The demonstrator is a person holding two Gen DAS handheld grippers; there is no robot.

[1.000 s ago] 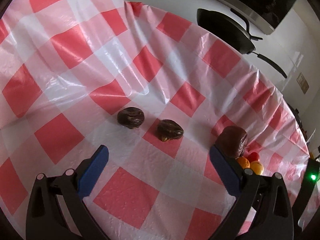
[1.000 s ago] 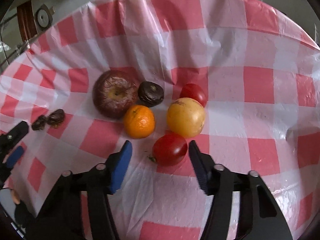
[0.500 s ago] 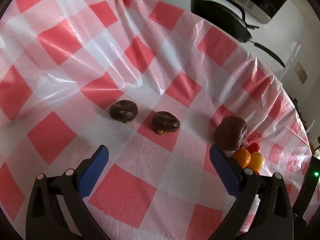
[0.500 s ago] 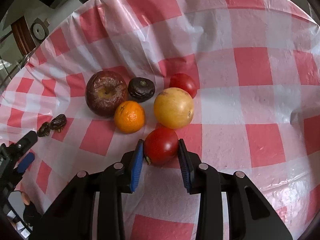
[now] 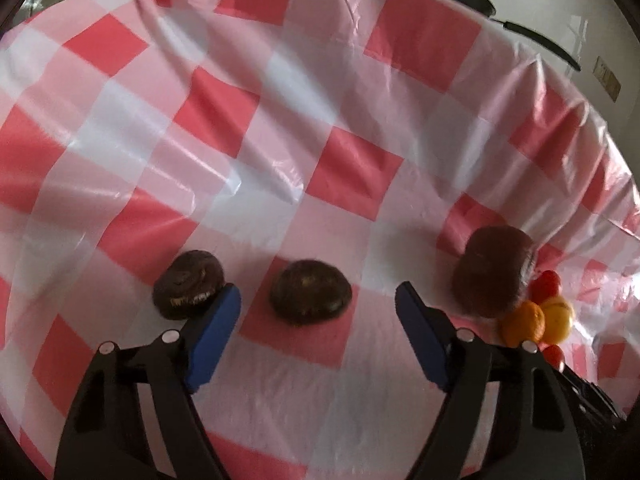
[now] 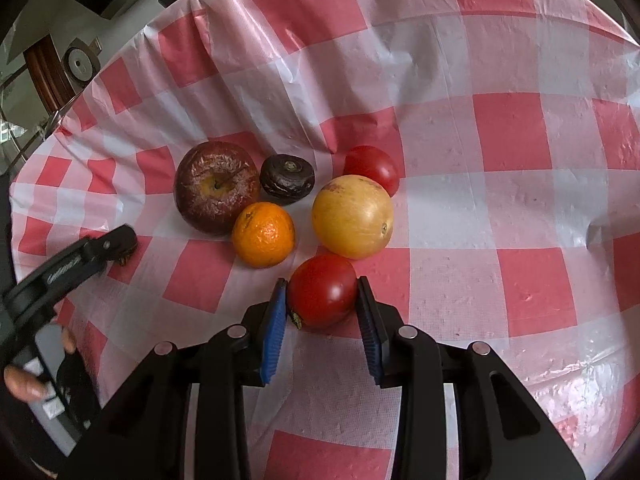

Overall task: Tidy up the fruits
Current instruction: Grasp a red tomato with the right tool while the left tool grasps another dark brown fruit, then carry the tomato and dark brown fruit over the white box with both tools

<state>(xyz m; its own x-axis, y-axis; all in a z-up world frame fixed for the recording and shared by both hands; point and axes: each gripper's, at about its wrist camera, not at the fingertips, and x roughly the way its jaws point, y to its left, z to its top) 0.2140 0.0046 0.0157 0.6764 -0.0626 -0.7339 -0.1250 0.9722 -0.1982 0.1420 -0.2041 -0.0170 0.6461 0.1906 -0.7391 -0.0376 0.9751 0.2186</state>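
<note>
On the checked tablecloth (image 6: pixel 460 184), nearest the right gripper (image 6: pixel 322 300), a red tomato (image 6: pixel 322 290) sits pinched between its blue pads. Beyond lie an orange (image 6: pixel 263 234), a yellow fruit (image 6: pixel 352 216), a wrinkled apple (image 6: pixel 217 192) and a second tomato (image 6: pixel 372 168). The left gripper (image 5: pixel 318 304) is closing, a dark shrivelled fruit (image 5: pixel 310 293) just beyond its pads, untouched.

The checked tablecloth (image 5: pixel 352 92) is being looked down upon at a slant, from close range, by both wrist cameras, each sighting forward between its own blue-padded fingers. The shrivelled apple (image 5: pixel 490 272), orange (image 5: pixel 522 322) and yellow fruit (image 5: pixel 558 318) at the right edge of the left view are being viewed near and central from the right wrist. The left gripper (image 6: pixel 116 242) is being caught at that view's left edge.
</note>
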